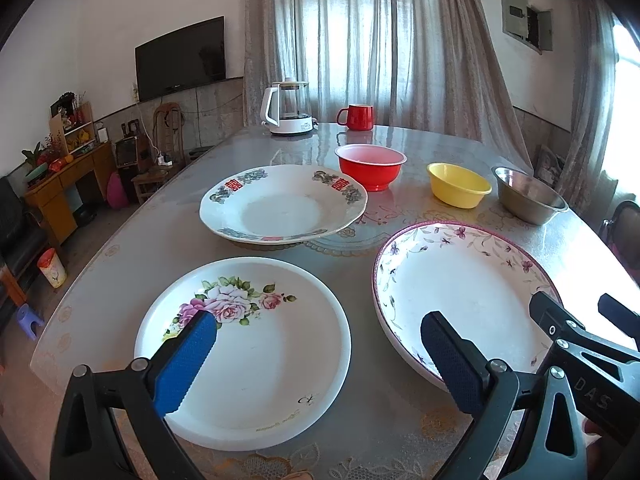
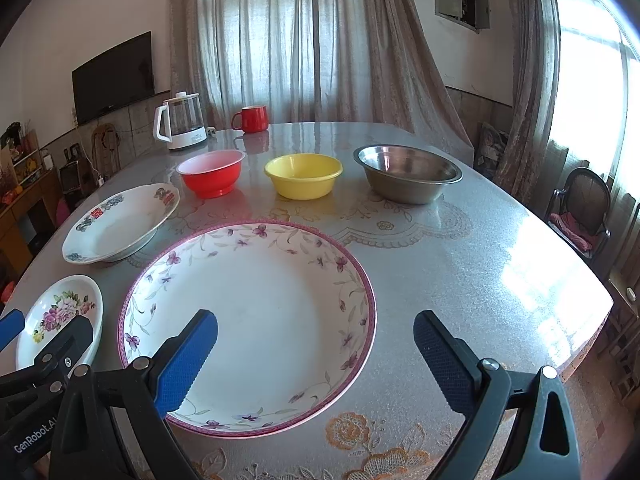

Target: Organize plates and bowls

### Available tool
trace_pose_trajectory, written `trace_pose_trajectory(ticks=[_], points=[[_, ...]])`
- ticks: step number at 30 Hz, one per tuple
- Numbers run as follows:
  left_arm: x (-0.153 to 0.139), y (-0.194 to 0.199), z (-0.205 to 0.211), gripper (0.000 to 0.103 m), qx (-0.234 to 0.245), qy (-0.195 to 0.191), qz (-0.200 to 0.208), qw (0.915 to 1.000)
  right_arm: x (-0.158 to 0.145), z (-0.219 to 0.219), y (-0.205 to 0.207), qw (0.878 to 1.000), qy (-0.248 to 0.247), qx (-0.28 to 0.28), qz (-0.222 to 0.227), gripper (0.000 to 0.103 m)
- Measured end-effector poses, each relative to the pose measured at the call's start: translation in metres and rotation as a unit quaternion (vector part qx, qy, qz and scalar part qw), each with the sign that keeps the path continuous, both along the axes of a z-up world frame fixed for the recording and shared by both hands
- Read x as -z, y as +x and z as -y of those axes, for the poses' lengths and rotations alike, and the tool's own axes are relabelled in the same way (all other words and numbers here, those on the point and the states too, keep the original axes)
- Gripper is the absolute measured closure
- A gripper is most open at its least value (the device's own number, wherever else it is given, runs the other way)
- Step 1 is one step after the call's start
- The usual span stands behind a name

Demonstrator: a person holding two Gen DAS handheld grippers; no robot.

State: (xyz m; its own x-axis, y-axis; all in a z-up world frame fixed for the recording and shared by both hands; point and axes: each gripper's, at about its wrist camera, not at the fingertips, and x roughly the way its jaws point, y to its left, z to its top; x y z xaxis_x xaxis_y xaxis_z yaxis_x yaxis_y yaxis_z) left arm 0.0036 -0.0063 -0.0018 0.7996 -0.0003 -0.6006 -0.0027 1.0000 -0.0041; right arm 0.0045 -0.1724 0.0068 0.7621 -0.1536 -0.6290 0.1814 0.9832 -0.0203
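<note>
Left tongs (image 1: 318,334) and right tongs (image 2: 316,334) both hover spread, seemingly clear of rose plate (image 1: 256,344) and purple-rimmed plate (image 2: 260,312).

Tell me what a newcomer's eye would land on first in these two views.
Three bright bowls stand in a row across the far table: red bowl, yellow bowl, steel bowl. Nearer, the big purple-flowered plate lies below the open right gripper, with the rose plate beside it under the open left gripper.
</note>
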Motion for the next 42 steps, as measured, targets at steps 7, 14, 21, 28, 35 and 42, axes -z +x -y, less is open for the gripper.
trace_pose_trajectory(ticks=[7,14,21,28,35,42], points=[[-0.0005,0.0009,-0.0004,0.000,0.000,-0.001,-0.001,1.0000,0.0002,0.0000,0.0004,1.000,0.000,-0.001,0.000,0.002],[-0.0004,0.0023,0.0001,0.000,0.000,-0.001,-0.002,1.0000,0.0002,-0.0006,0.0011,1.000,0.001,-0.002,-0.001,0.002],[-0.0006,0.0026,0.0007,0.000,0.002,-0.003,-0.003,1.0000,0.0005,-0.0007,0.0014,1.000,0.001,-0.003,-0.002,0.002],[-0.0001,0.0023,-0.0001,0.000,0.002,-0.003,-0.003,1.0000,0.0004,-0.0009,0.0014,1.000,0.001,-0.003,-0.002,0.002],[-0.0002,0.0022,0.0009,0.000,0.002,-0.003,0.000,1.0000,0.0000,-0.0012,0.0013,1.000,0.001,-0.004,-0.001,0.002],[-0.0004,0.0022,0.0013,0.000,0.003,-0.004,-0.001,1.0000,0.0001,-0.0011,0.0014,1.000,0.001,-0.004,-0.002,0.002]])
